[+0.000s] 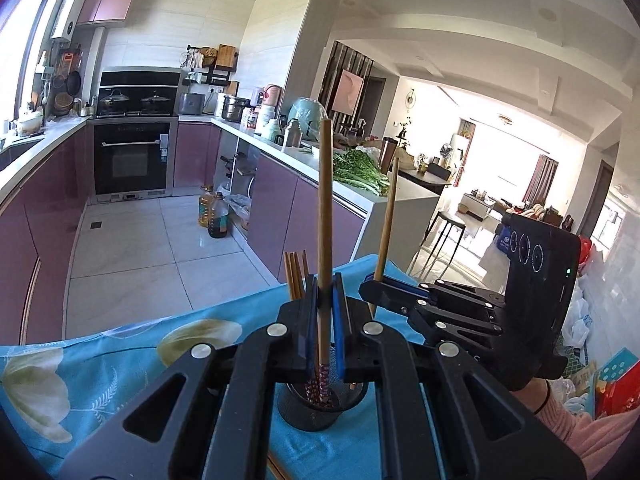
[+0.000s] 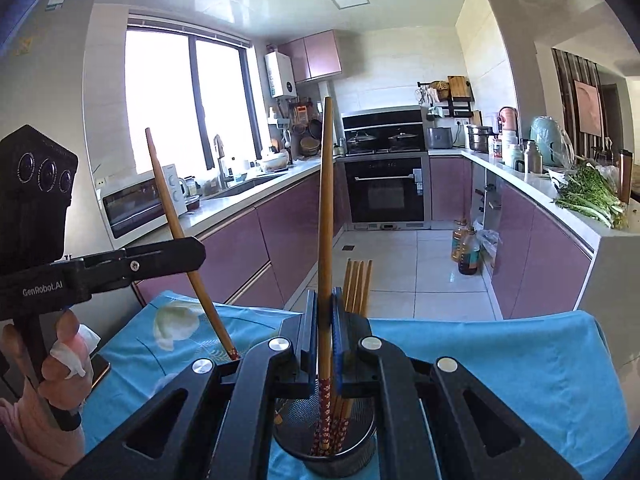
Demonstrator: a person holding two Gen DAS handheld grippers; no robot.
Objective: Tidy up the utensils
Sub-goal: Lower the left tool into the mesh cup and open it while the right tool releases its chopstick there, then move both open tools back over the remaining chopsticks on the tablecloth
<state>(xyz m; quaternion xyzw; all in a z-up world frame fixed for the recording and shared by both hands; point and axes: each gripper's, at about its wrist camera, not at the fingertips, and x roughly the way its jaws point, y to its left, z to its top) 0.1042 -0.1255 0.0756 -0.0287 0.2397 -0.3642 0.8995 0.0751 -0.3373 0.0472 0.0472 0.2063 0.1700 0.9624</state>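
Observation:
A black mesh utensil holder [image 1: 316,408] [image 2: 332,440] stands on a table with a blue floral cloth [image 1: 120,364] [image 2: 500,364]. Several wooden chopsticks with red patterned ends [image 2: 358,286] [image 1: 295,280] stand in it. My left gripper [image 1: 324,300] is shut on one upright chopstick [image 1: 325,208] whose patterned end reaches into the holder. My right gripper [image 2: 325,312] is shut on another upright chopstick [image 2: 326,208] over the holder. Each gripper shows in the other's view, the left [image 2: 188,254] and the right [image 1: 376,284], each holding its chopstick.
Purple kitchen cabinets [image 2: 256,240], an oven [image 2: 386,192] and a counter with green vegetables [image 1: 360,172] lie beyond the table. Oil bottles [image 1: 214,216] stand on the tiled floor. A phone [image 2: 98,372] lies on the cloth by the left hand.

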